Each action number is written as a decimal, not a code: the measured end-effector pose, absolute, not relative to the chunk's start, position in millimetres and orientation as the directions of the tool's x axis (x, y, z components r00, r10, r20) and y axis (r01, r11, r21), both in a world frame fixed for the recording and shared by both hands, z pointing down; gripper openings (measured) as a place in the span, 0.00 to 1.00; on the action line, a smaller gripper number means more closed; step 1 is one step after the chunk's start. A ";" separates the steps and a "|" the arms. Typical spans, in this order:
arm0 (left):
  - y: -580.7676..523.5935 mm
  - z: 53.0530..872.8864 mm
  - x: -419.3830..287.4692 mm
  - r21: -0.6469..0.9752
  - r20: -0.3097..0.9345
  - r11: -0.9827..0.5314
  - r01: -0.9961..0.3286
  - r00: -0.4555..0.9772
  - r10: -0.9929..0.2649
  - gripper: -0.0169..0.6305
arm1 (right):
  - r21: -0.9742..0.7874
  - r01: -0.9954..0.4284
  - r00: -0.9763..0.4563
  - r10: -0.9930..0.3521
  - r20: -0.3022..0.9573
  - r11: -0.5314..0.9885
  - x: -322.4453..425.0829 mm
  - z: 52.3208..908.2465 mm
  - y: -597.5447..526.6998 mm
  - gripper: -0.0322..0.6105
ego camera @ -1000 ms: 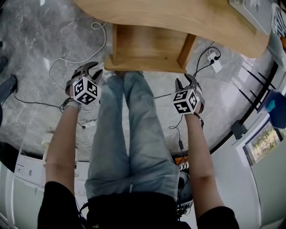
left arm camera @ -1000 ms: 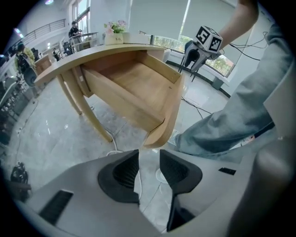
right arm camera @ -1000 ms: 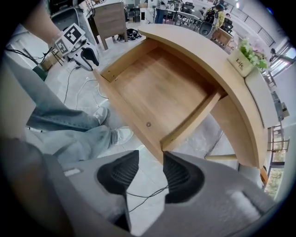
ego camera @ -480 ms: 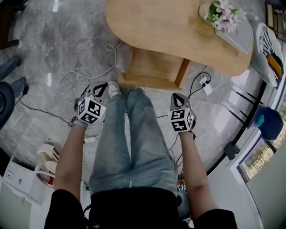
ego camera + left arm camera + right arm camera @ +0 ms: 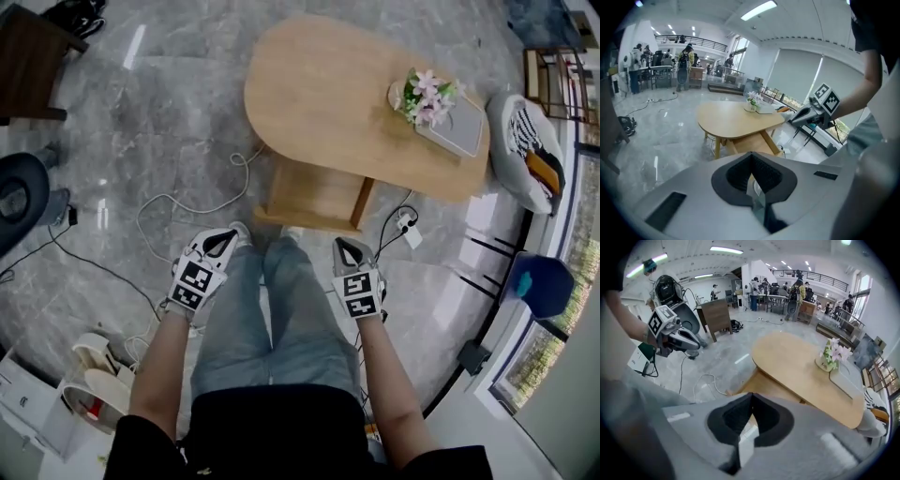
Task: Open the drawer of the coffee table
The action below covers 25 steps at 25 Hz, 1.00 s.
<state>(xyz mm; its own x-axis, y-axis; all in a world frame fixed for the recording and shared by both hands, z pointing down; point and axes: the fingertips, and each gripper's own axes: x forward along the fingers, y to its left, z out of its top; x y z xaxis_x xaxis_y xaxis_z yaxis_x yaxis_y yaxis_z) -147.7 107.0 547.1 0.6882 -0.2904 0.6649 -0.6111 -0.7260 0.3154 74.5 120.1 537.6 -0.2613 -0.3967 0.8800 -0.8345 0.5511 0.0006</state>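
Holding my left gripper [image 5: 219,244] and right gripper [image 5: 349,251] clenched on nothing, apart from the coffee table [image 5: 319,94]. Its drawer [image 5: 314,199] looks pulled out already, so probably little remains.

Pink-and-white flowers [image 5: 427,94] stand at one o'clock, touching a flat white tray [image 5: 459,136]. A loose white cable [image 5: 192,203] loops over the grey marble floor [image 5: 141,112] at nine o'clock. A dark wooden cabinet [image 5: 28,52] sits at ten o'clock and a blue seat [image 5: 539,281] at three, with a white plug block [image 5: 410,232] nearer in.
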 end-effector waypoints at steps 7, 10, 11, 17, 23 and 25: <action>72.6 437.1 -161.5 0.308 0.556 -0.676 -0.670 0.703 -0.443 0.04 | -0.028 -0.842 -0.343 -0.494 0.799 0.540 48.7 441.7 98.3 0.05; 66.7 389.8 -156.5 0.297 0.514 -0.697 -0.652 0.725 -0.459 0.05 | -0.039 -0.843 -0.375 -0.534 0.758 0.536 41.9 399.3 90.2 0.05; 66.5 375.1 -154.4 0.285 0.504 -0.711 -0.643 0.731 -0.460 0.05 | -0.040 -0.843 -0.384 -0.548 0.744 0.536 39.8 385.0 88.0 0.05; 56.9 285.2 -154.5 0.247 0.429 -0.716 -0.653 0.736 -0.523 0.05 | -0.061 -0.852 -0.433 -0.633 0.642 0.520 25.0 302.1 78.3 0.05; 56.5 211.5 -174.0 0.244 0.362 -0.677 -0.694 0.713 -0.601 0.05 | -0.041 -0.859 -0.451 -0.717 0.531 0.510 10.6 223.6 66.3 0.05; 58.1 189.1 -179.2 0.220 0.342 -0.676 -0.703 0.705 -0.622 0.05 | -0.038 -0.857 -0.463 -0.735 0.495 0.514 4.9 199.0 65.8 0.05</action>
<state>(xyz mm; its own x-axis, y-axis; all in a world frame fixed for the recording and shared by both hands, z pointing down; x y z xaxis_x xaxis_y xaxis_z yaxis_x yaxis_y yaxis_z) -179.2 58.1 189.1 0.7047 -0.6215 0.3422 -0.7031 -0.6763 0.2197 4.9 65.8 199.0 -0.4631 -0.7355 0.4946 -0.8569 0.5140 -0.0379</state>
